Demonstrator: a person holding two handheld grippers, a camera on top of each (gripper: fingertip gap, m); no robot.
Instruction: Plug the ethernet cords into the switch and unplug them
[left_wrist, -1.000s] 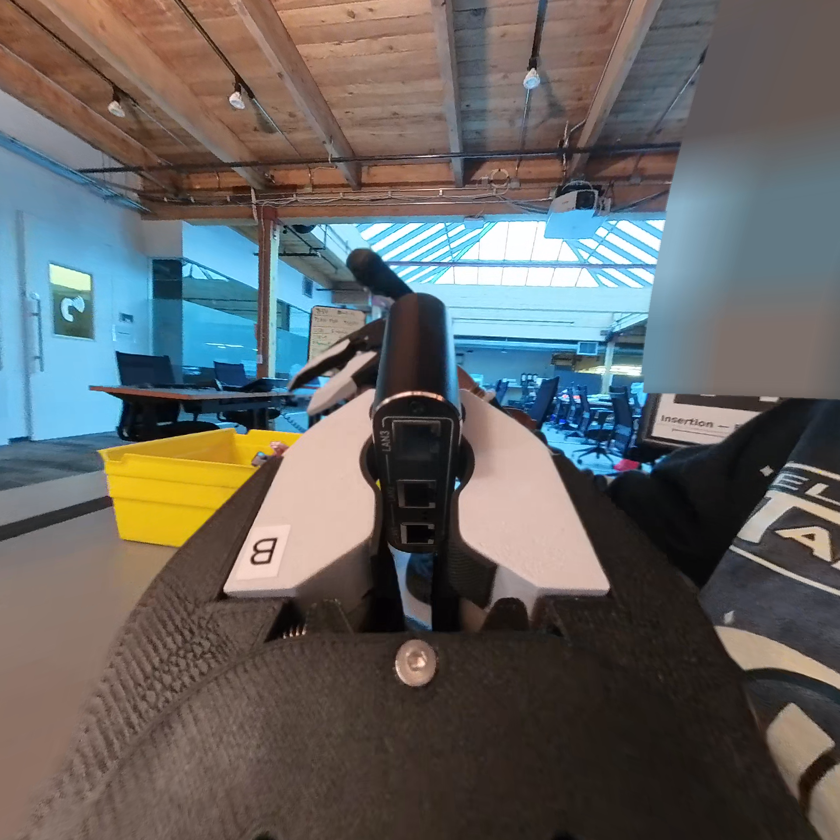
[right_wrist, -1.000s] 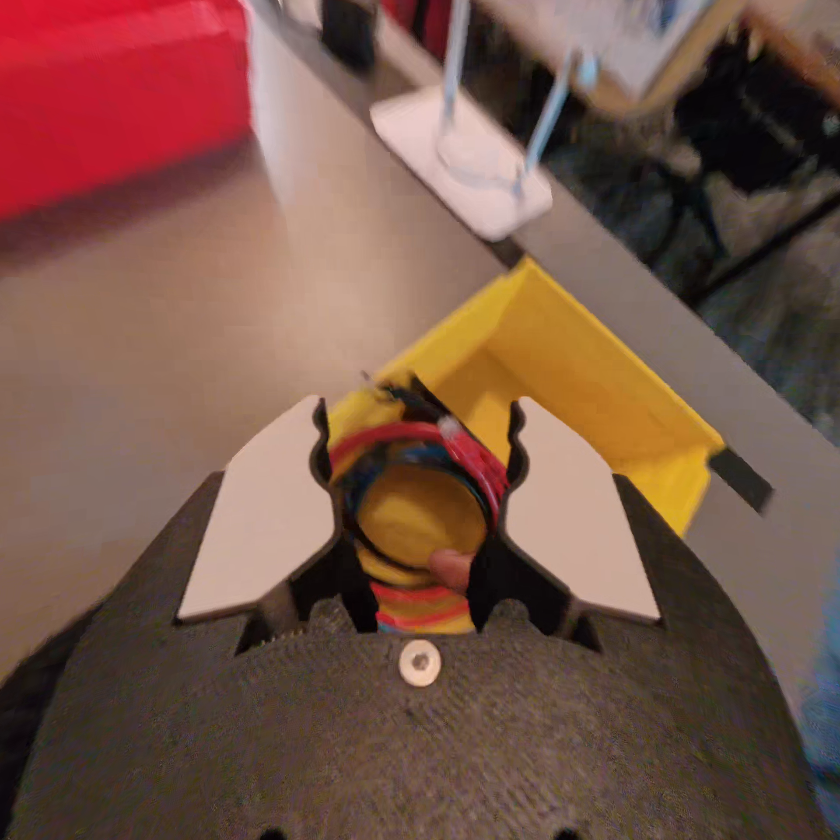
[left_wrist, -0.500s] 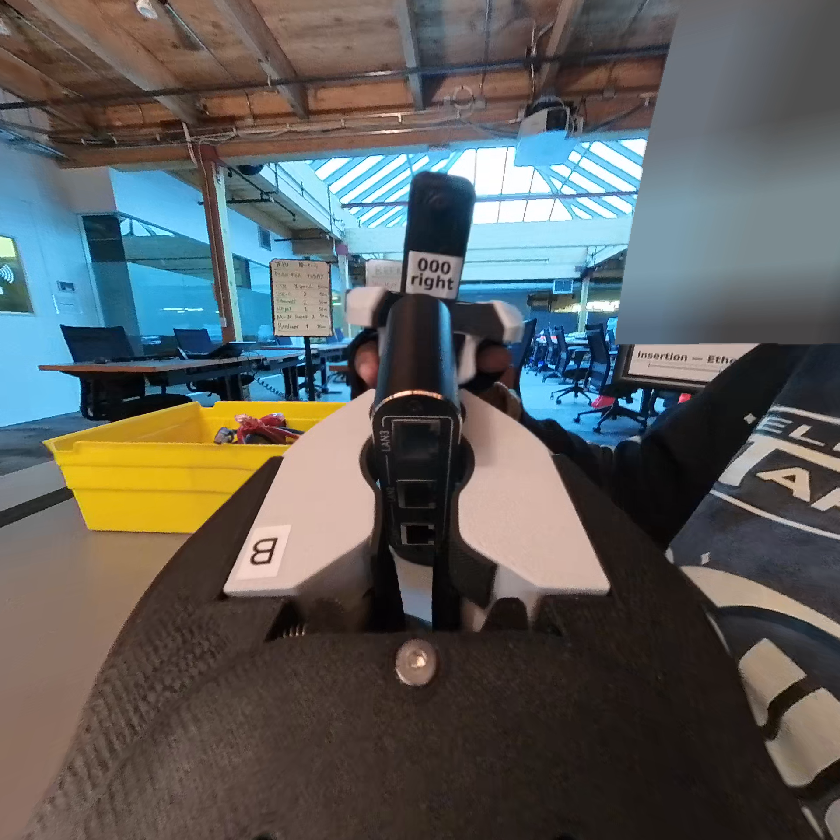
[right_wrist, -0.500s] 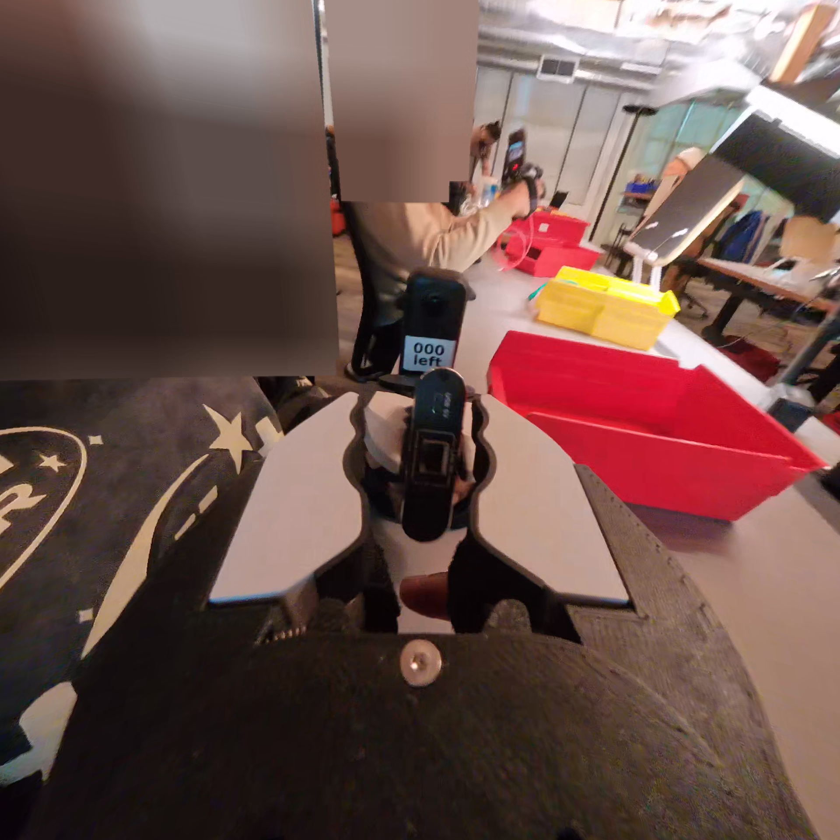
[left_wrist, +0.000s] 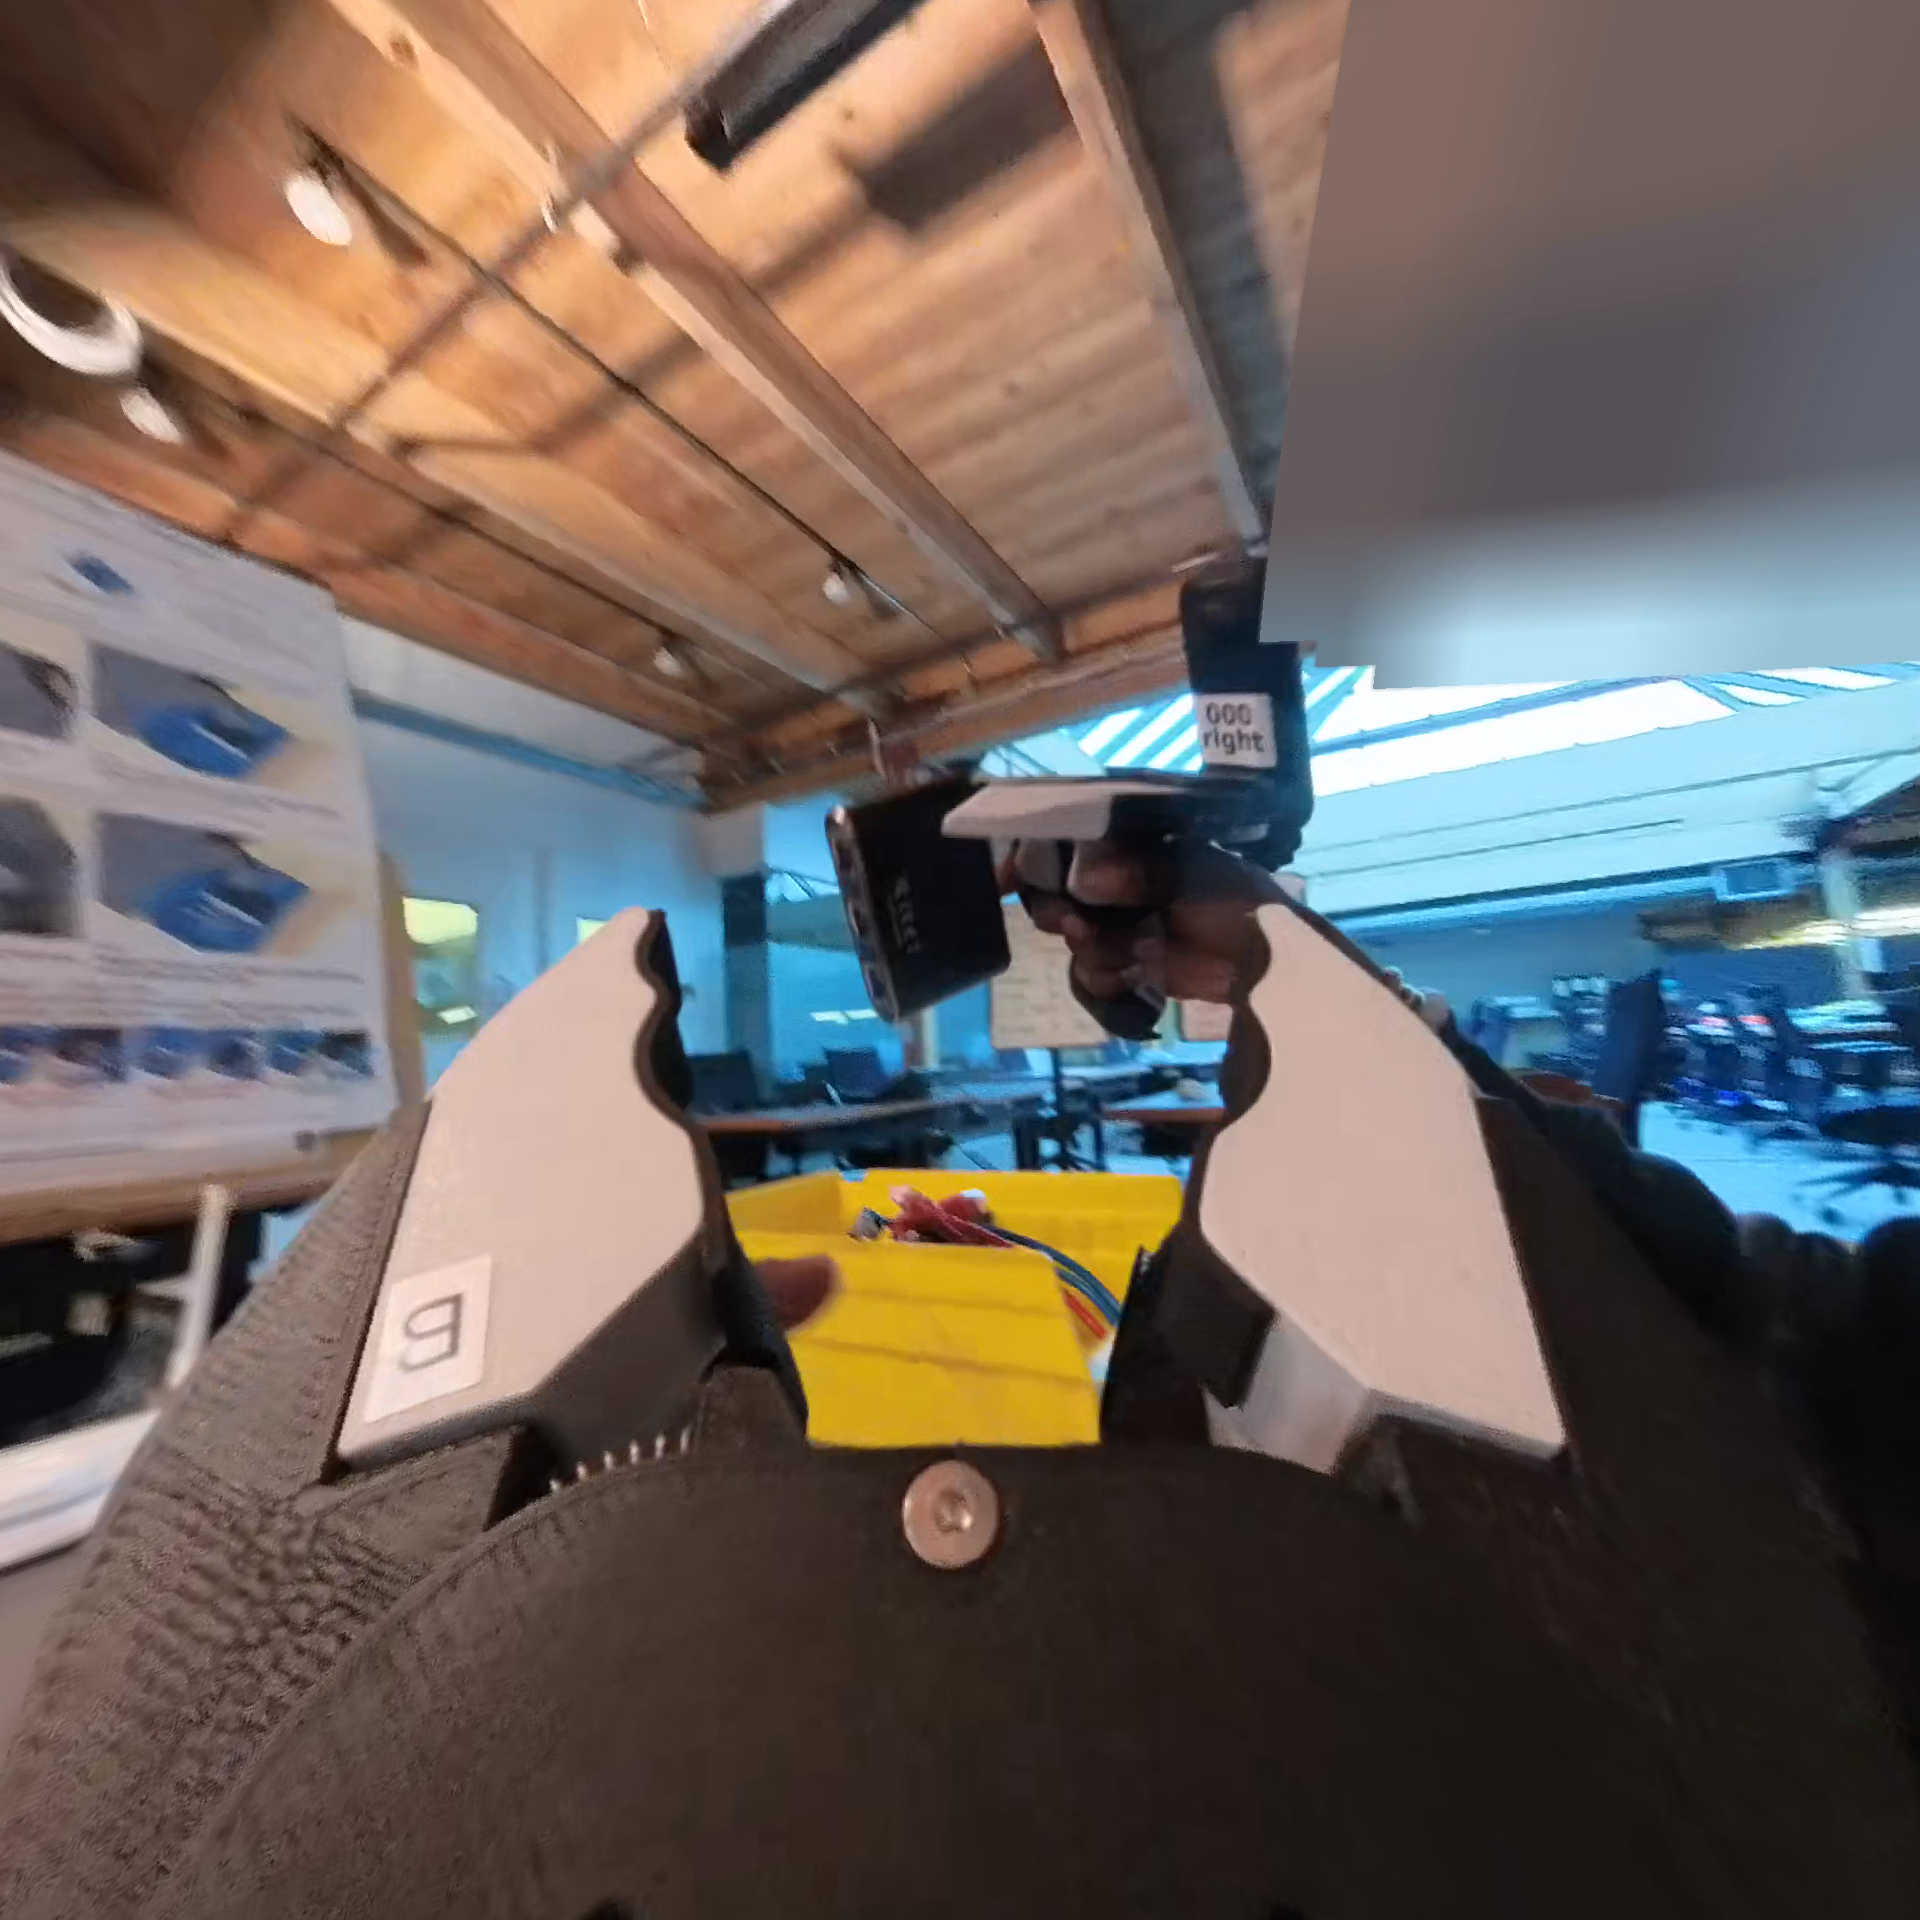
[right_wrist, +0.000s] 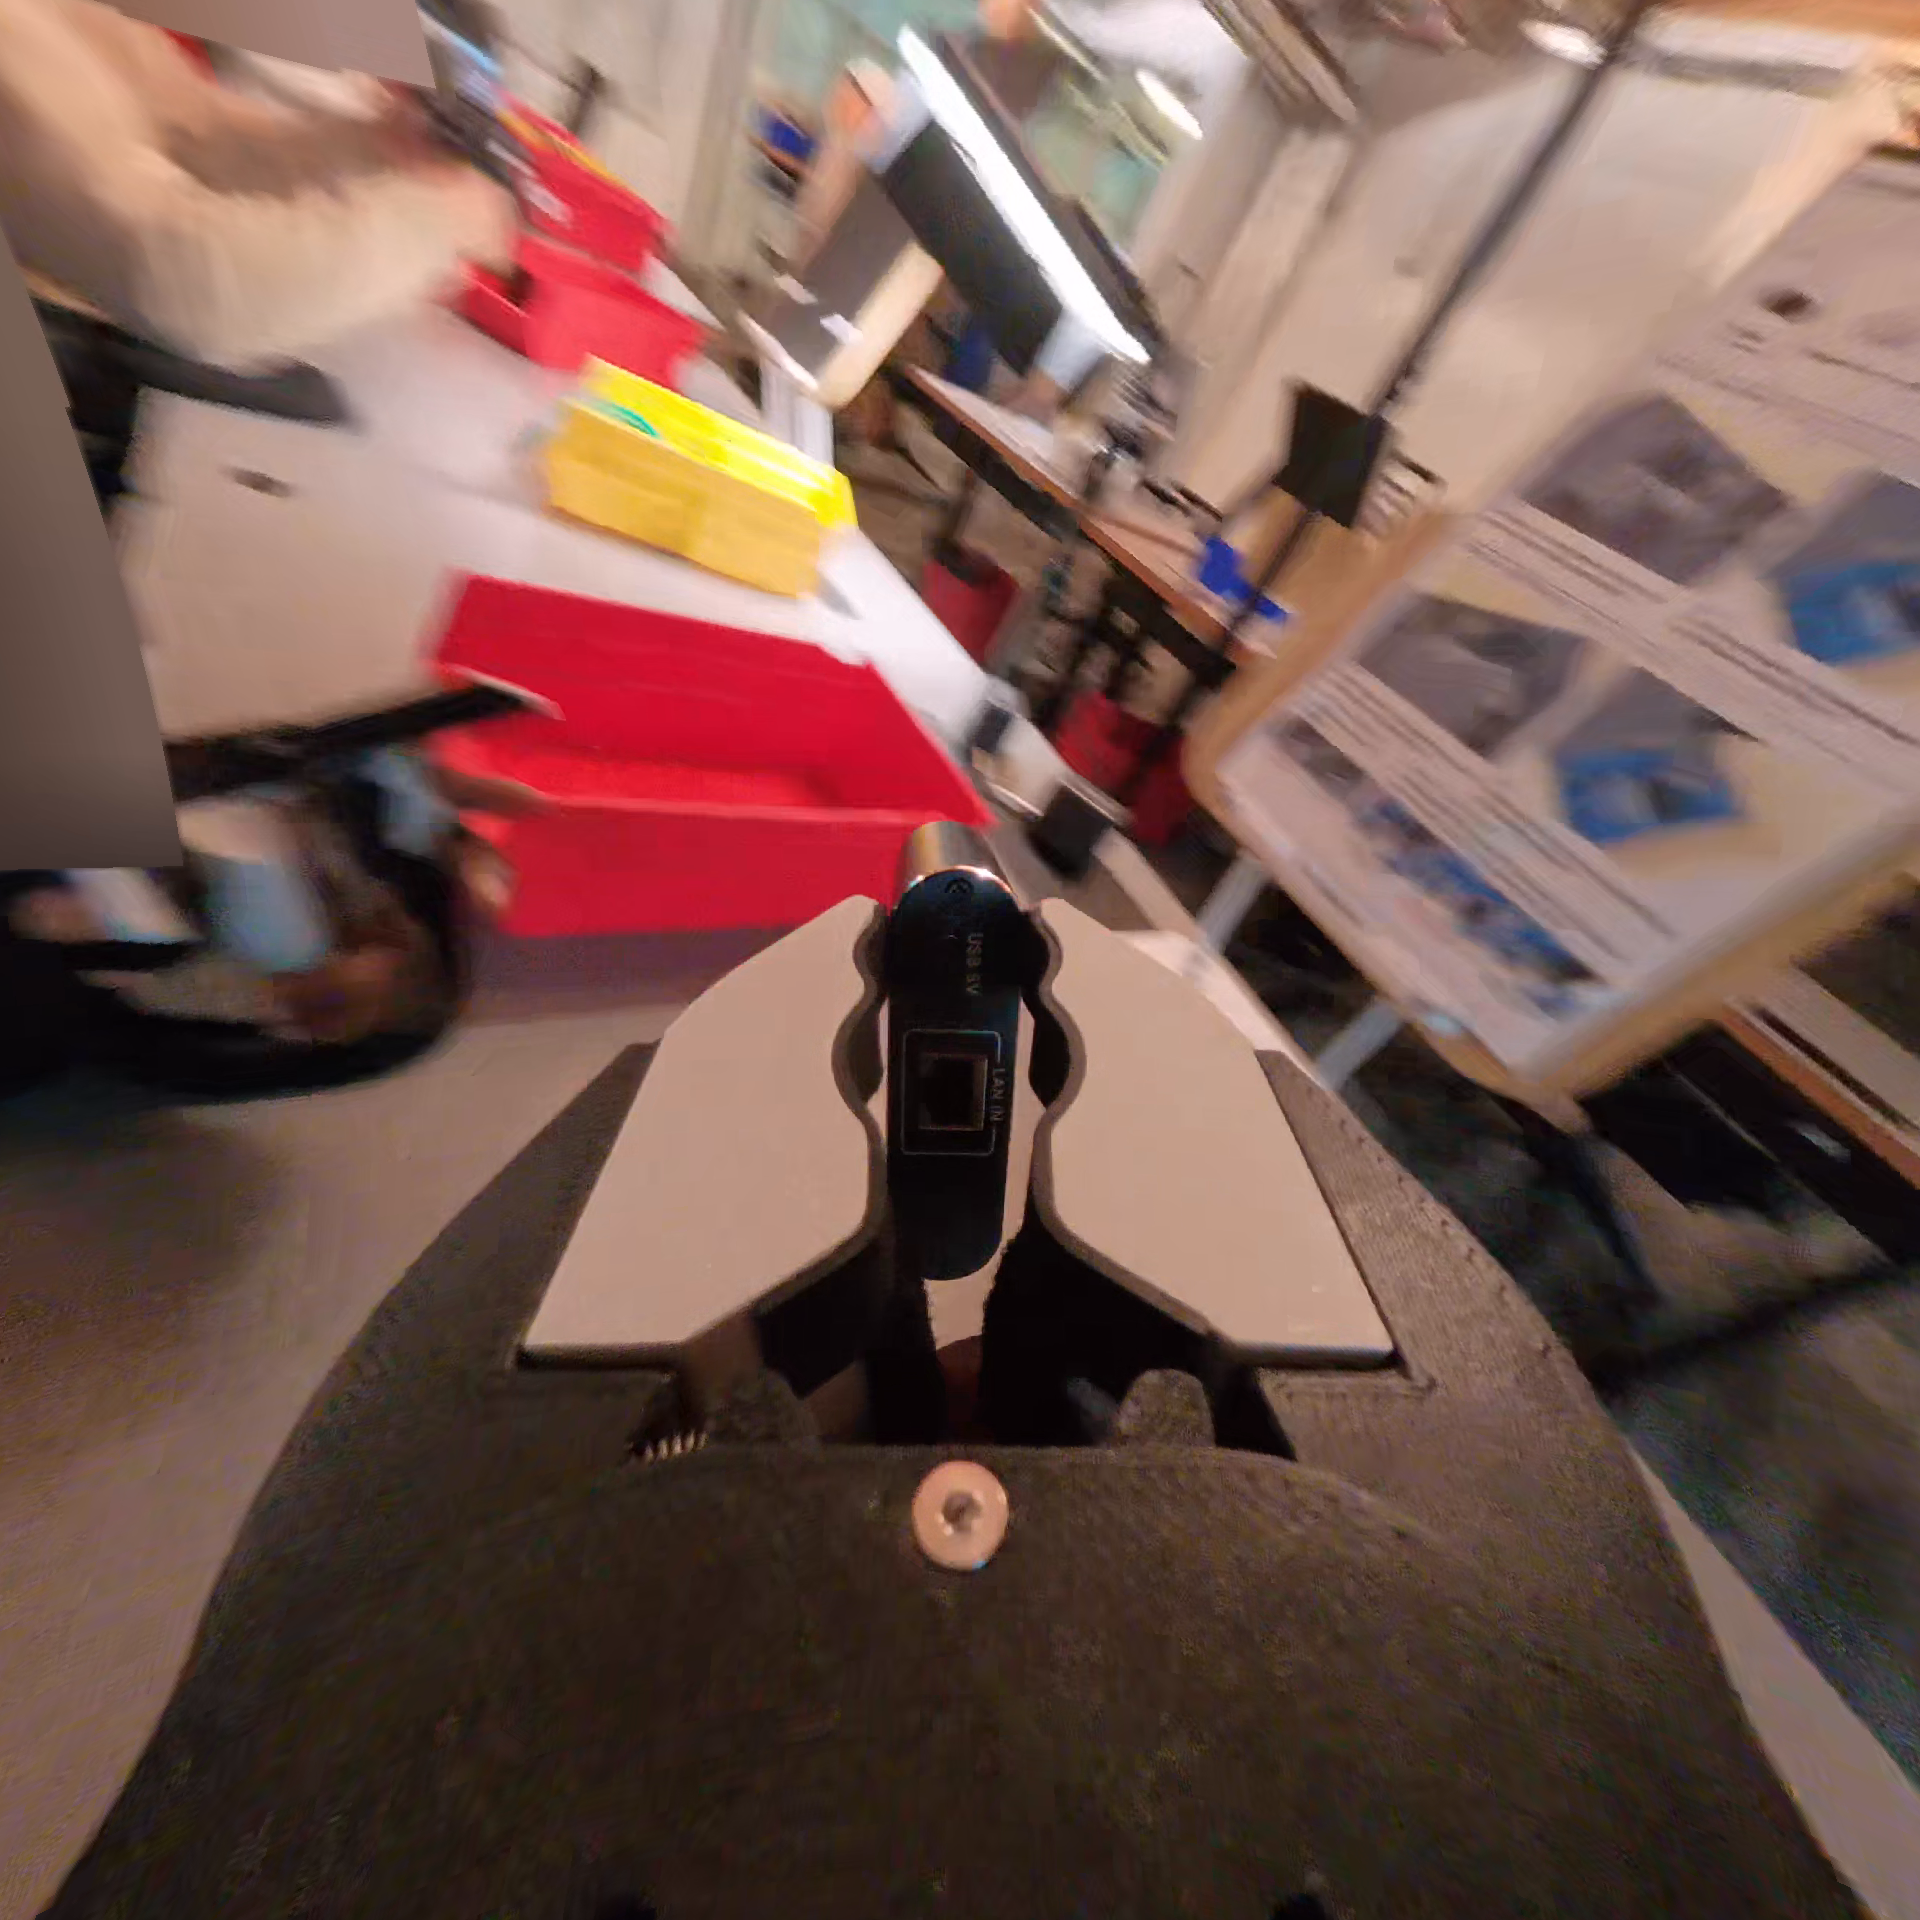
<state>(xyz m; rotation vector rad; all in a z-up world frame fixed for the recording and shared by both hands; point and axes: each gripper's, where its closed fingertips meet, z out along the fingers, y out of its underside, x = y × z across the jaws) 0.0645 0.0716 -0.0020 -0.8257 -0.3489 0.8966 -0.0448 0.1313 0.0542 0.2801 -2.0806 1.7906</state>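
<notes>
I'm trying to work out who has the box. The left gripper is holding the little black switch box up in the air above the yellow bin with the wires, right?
Not quite. The right gripper is shut on the small black switch box, as the right wrist view shows. The left wrist view shows the left gripper open and empty, with the yellow plastic bin of red and blue wires below.

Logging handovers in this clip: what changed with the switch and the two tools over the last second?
The switch passed from the left tool to the right tool. The left tool let go and now stands open; the right is shut on it. The cords stayed in the yellow bin.
</notes>
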